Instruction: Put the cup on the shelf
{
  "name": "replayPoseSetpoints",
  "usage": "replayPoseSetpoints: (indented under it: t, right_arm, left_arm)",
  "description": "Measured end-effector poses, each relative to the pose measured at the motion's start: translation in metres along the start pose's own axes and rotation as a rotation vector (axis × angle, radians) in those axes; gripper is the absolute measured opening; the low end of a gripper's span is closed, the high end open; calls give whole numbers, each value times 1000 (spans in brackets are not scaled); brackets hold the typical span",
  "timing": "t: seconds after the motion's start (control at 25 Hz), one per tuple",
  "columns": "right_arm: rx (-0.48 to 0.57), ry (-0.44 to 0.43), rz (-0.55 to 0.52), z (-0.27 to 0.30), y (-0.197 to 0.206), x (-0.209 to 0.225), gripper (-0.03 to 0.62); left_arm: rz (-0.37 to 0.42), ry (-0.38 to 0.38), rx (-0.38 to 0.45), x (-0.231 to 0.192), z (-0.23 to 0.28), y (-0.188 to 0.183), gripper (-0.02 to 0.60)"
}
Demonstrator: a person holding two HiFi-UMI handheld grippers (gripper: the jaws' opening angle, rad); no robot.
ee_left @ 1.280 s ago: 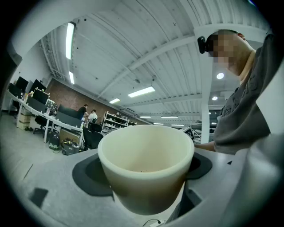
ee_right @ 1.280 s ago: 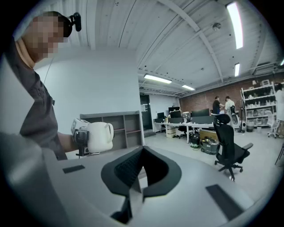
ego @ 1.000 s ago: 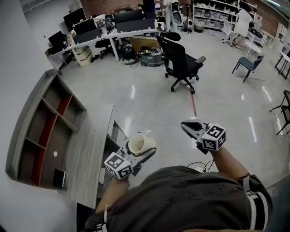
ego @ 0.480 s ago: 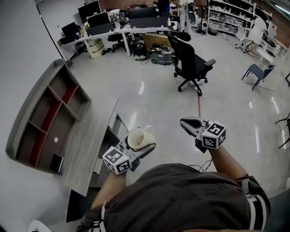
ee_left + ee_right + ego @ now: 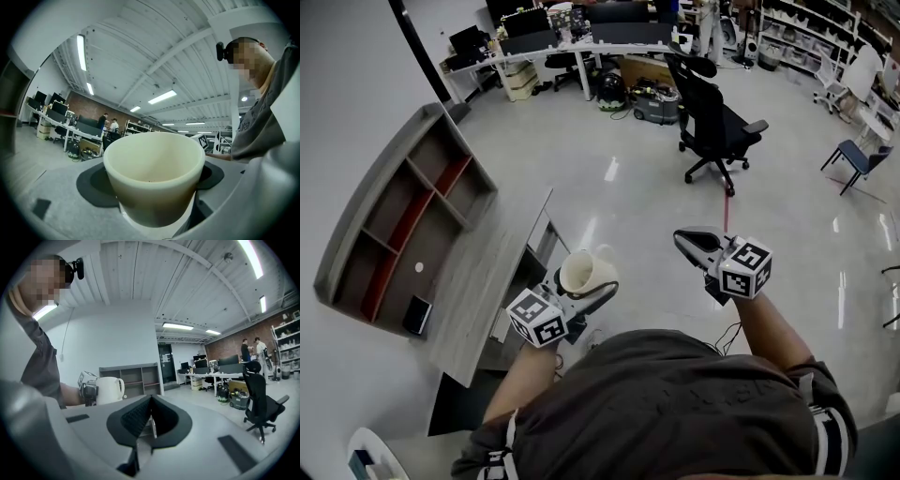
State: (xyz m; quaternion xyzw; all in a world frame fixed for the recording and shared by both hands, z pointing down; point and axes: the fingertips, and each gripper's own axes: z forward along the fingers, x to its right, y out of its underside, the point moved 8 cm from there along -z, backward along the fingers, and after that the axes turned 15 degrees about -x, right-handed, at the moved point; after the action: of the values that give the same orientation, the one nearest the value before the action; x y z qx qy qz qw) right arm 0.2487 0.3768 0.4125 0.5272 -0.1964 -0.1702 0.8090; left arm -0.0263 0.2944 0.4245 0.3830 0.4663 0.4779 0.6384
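You have the cup (image 5: pixel 586 270) pinched in your left hand-held gripper (image 5: pixel 592 296), the jaws pressing on its lower body. It sits mouth up, with its handle pointing away from the marker cube. It is in the air in front of you, just off the near edge of the counter (image 5: pixel 487 281) and well apart from the shelf (image 5: pixel 403 216), which stands at the back of that counter, off to your left.

The step in hand looks like the carry across, so most of the task is still ahead. Keep the cup level as you swing left, because the grip is low and the rim is likely to tip if you roll your wrist. The handle would reach the shelf first, so aim for the middle of a compartment. That keeps the handle off a divider.

One of the near compartments holds a small dark object (image 5: pixel 417 315), so pick an empty compartment instead. Come in above the board, lower until the base sits flat, and only then spread the jaws. Draw straight back along the jaws so you don't drag the cup out.

Your right hand-held gripper (image 5: pixel 684 241) holds nothing, its jaws pressed together. Keep it out to the right, clear of the counter.
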Motion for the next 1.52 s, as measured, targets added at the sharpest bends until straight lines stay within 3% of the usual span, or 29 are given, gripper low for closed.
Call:
replayPoseSetpoints:
  t: [0.28, 0.52, 0.72, 0.92, 1.16, 1.52]
  right_arm:
    - [-11, 10, -10, 73, -22, 52, -9]
    - [8, 60, -2, 196, -76, 126, -9]
    - [26, 101, 1, 303, -155, 183, -9]
    - [48, 128, 4, 379, -206, 227, -9]
    - [45, 157, 31, 414, -223, 271, -9]
    - [48, 161, 62, 402, -216, 340, -8]
  left_arm:
    - [-9, 15, 8, -94, 19, -5, 422]
    - [-11, 69, 11, -260, 42, -24, 422]
    - [41, 112, -2, -398, 47, -84, 422]
    - [107, 125, -17, -497, 47, -128, 422]
    - [106, 149, -17, -557, 67, -151, 422]
    - [102, 137, -26, -580, 127, -171, 422]
